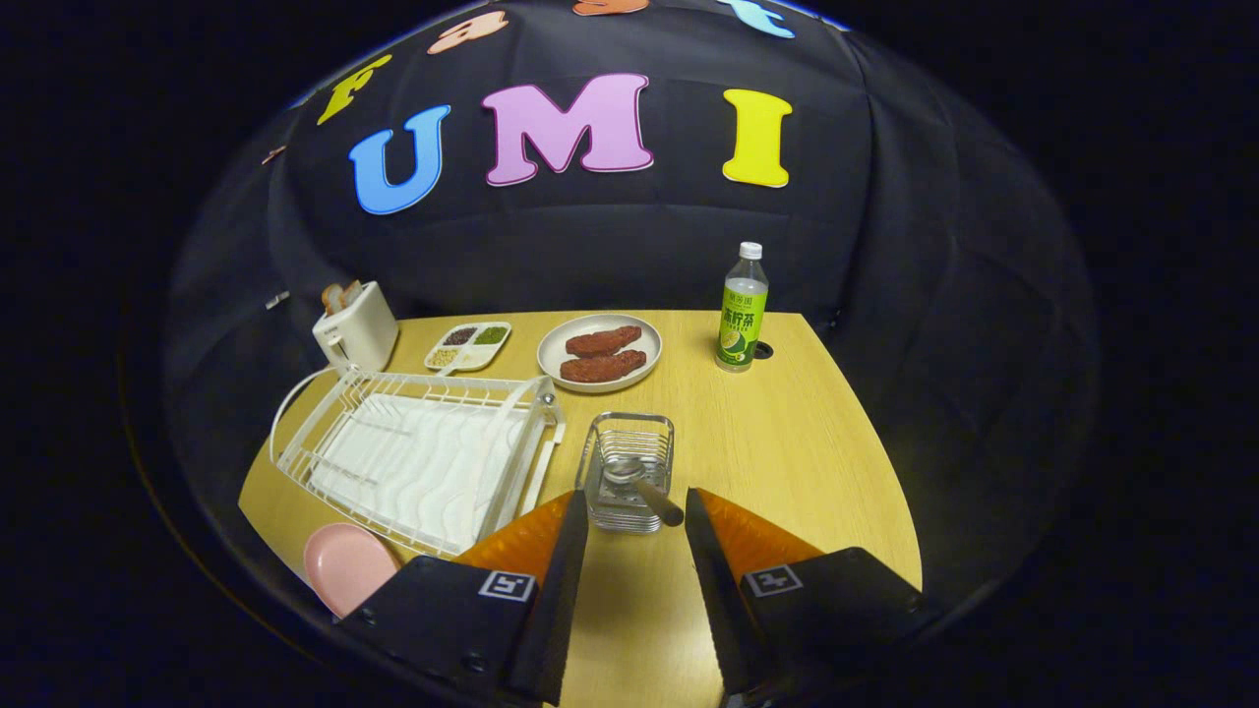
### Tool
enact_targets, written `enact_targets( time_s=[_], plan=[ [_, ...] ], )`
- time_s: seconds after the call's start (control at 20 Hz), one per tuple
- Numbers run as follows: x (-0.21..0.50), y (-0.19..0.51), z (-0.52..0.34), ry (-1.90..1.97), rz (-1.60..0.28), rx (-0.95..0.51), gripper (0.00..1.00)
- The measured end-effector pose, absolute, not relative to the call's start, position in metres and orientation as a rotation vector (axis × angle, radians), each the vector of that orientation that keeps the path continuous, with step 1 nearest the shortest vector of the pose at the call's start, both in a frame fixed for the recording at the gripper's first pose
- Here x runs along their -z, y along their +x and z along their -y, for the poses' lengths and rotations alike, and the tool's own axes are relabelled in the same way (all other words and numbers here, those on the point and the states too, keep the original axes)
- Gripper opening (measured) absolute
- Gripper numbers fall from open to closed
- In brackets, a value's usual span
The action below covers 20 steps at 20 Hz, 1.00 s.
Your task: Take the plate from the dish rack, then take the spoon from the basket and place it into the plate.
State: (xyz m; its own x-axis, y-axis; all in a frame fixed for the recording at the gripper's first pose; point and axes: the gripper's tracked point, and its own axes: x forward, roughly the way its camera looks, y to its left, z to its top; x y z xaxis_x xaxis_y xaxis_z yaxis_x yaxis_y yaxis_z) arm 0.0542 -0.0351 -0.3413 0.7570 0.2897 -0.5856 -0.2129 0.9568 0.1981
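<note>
A pink plate [344, 564] lies flat on the wooden table [787, 462], beside the near corner of the white dish rack [423, 462] and left of my left finger. The rack holds no dishes. A small wire basket [629, 472] stands just ahead of my fingertips, and a spoon [639, 482] with a metal bowl and a wooden handle leans inside it, its handle tip pointing toward my right finger. My gripper [636, 503] is open, with the basket's near side and the spoon handle showing in the gap between the fingers, and holds nothing.
Beyond the basket sits a white plate with two brown pieces of meat [600, 352]. A green drink bottle [742, 313] stands at the far right. A white toaster [356, 326] and a divided dish of condiments [469, 346] are behind the rack.
</note>
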Motion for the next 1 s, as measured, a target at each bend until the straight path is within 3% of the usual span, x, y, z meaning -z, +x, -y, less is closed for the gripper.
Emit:
enact_targets(
  time_s=[0.2,0.45,0.7,0.85,1.0],
  plan=[
    [0.368,0.068,0.024,0.113,-0.675,-0.326,0.61],
    [0.375,0.083,0.020,0.134,-0.648,-0.312,0.43],
    [0.385,0.087,0.018,0.157,-0.676,-0.300,0.39],
    [0.381,0.082,0.020,0.162,-0.679,-0.299,0.19],
    [0.381,0.083,0.019,0.180,-0.691,-0.304,0.13]
  ],
)
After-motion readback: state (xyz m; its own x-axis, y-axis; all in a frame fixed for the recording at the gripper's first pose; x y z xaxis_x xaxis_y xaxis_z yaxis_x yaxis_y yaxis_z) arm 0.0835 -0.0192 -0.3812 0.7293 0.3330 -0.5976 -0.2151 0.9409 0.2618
